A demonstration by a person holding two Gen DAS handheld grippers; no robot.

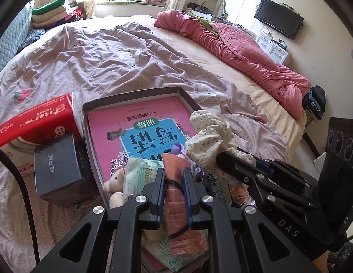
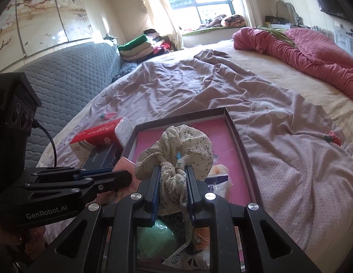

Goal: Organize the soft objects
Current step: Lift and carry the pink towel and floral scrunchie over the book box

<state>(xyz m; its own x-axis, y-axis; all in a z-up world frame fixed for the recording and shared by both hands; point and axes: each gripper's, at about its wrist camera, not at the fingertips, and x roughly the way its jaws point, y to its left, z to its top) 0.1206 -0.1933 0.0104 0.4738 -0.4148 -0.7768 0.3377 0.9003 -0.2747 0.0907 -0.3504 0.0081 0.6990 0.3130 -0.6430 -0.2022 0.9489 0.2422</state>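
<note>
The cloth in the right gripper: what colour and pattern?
Cream cloth with a small dark floral print, bunched up; clearest in the right wrist view.

The floral scrunchie (image 2: 176, 150) is thin, crinkled cloth. The salmon towel (image 1: 176, 195) looks ribbed. The pink book cover (image 1: 140, 127) is glossy; the bedsheet (image 1: 108, 68) is matt, wrinkled fabric.

Near left on the bed, red tissue pack (image 1: 37, 122) touching a dark box (image 1: 59, 170); far left, folded clothes stack (image 1: 55, 11); far right, wall television (image 1: 278, 18) above white drawers (image 1: 272, 47).
</note>
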